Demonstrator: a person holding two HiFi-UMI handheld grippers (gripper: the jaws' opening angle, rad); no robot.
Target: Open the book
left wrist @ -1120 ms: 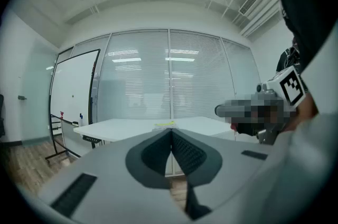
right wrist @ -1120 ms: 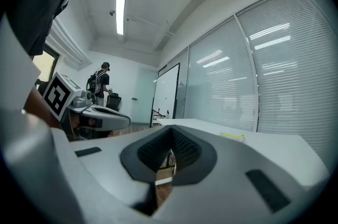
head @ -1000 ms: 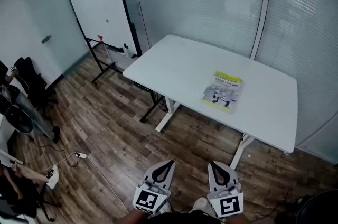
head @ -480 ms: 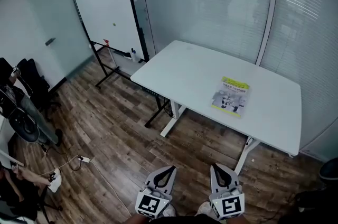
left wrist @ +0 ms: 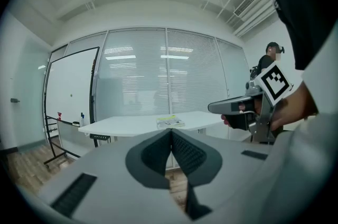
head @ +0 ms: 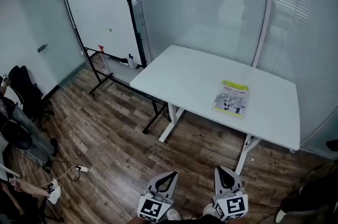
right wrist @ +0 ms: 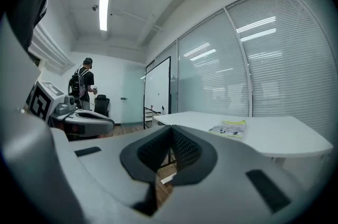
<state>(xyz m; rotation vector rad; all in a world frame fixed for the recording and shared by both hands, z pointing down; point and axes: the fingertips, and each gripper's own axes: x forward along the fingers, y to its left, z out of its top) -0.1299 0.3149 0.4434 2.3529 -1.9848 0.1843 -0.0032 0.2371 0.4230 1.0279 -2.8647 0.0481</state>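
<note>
A closed book [head: 231, 99] with a yellow-green top band lies flat on the white table [head: 185, 72], near its front right edge. It also shows far off in the left gripper view as the book [left wrist: 170, 122] and in the right gripper view as the book [right wrist: 230, 128]. My left gripper [head: 168, 179] and right gripper [head: 225, 175] hover low at the bottom of the head view, well short of the table, above the wood floor. Both are shut with nothing between the jaws. The left gripper [left wrist: 171, 133] and right gripper [right wrist: 171, 130] point roughly level toward the table.
A wheeled whiteboard [head: 103, 14] stands left of the table against glass walls with blinds. Black chairs [head: 24, 91] and a cable with a power strip [head: 82, 168] lie at the left. A person [right wrist: 83, 85] stands far back in the right gripper view.
Both grippers and the head view have drifted toward the table; the book and table sit slightly differently in the frame. The jaws stayed shut.
</note>
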